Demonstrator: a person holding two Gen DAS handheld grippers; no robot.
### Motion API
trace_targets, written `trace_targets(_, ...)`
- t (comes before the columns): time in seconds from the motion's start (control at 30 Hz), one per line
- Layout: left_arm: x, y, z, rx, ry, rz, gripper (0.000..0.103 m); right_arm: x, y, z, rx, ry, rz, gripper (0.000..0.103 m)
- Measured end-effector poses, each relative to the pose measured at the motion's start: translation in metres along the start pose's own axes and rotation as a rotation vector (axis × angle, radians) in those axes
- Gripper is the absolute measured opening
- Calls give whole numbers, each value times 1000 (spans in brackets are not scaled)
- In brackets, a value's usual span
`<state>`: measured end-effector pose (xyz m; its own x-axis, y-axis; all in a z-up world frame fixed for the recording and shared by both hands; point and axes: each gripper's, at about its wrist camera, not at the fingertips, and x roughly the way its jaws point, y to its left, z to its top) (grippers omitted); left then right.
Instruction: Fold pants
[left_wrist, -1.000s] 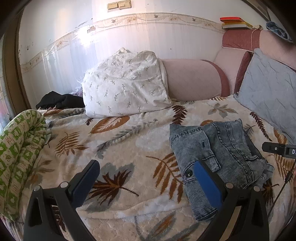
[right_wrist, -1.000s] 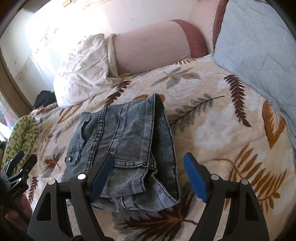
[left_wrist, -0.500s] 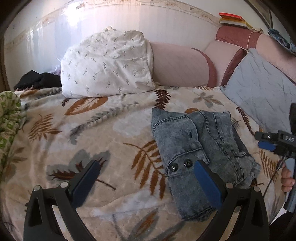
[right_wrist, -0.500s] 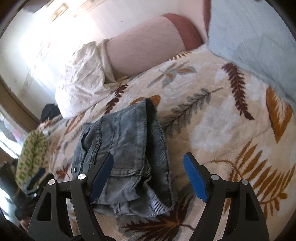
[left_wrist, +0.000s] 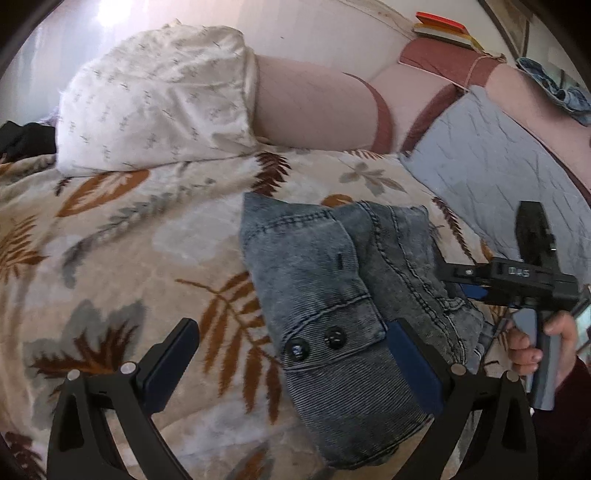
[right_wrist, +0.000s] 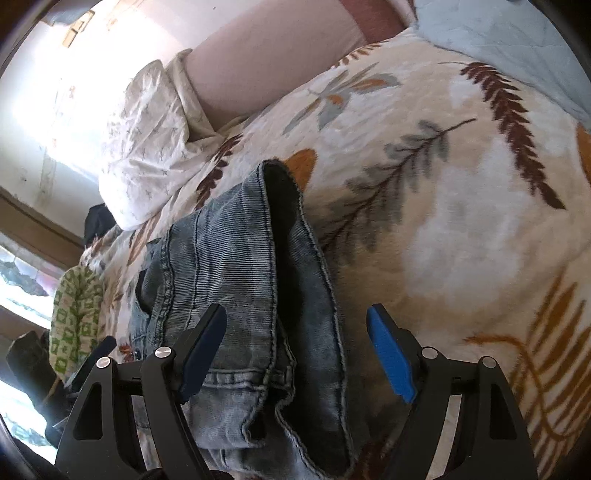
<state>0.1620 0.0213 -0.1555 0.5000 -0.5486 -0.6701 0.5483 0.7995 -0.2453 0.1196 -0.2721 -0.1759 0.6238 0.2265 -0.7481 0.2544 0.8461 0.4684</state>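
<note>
The grey-blue denim pants (left_wrist: 332, 295) lie folded in a thick bundle on the leaf-print bedspread (left_wrist: 147, 258). Their buttoned waistband faces the left wrist view. My left gripper (left_wrist: 291, 365) is open and empty, low over the waistband end, with its right finger beside the bundle. My right gripper (right_wrist: 295, 354) is open and empty, straddling the hem end of the pants (right_wrist: 251, 280). It also shows in the left wrist view (left_wrist: 469, 284), held by a hand at the bundle's right side.
A white patterned pillow (left_wrist: 159, 99) and a pink bolster (left_wrist: 314, 107) lie at the head of the bed. A grey-blue quilted cushion (left_wrist: 491, 166) leans at the right. A green patterned cloth (right_wrist: 74, 314) and dark clothing (left_wrist: 26, 140) lie at the left.
Both grippers have moved in closer and lower to the folded pants, which now fill more of each view. Both stay open.
</note>
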Motion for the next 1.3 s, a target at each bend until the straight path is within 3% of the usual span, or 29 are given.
trace_targets(0.27,28,2,-8,-27,82,-135,103,14,-9,3,27,29,29,81)
trace_targets(0.5,42,7,-10,-97,112,-212,103,23,-6,3,55,69,159,82)
trace_targets(0.67,46,9,-13,-140,121,-246,103,24,-6,3,74,84,204,82)
trace_targets(0.73,48,10,-14,-151,122,-267,99,25,-2,2,57,93,209,82)
trace_targets(0.8,48,8,-14,-148,120,-289,87,26,3,0,28,97,198,80)
trace_targets(0.87,45,5,-13,-136,107,-289,82,26,8,-2,11,99,203,75)
trace_targets(1.03,39,10,-11,-151,76,-303,60,21,19,-5,-37,82,162,47)
trace_targets(1.3,24,14,-6,-147,30,-270,53,5,46,-6,-102,11,117,37)
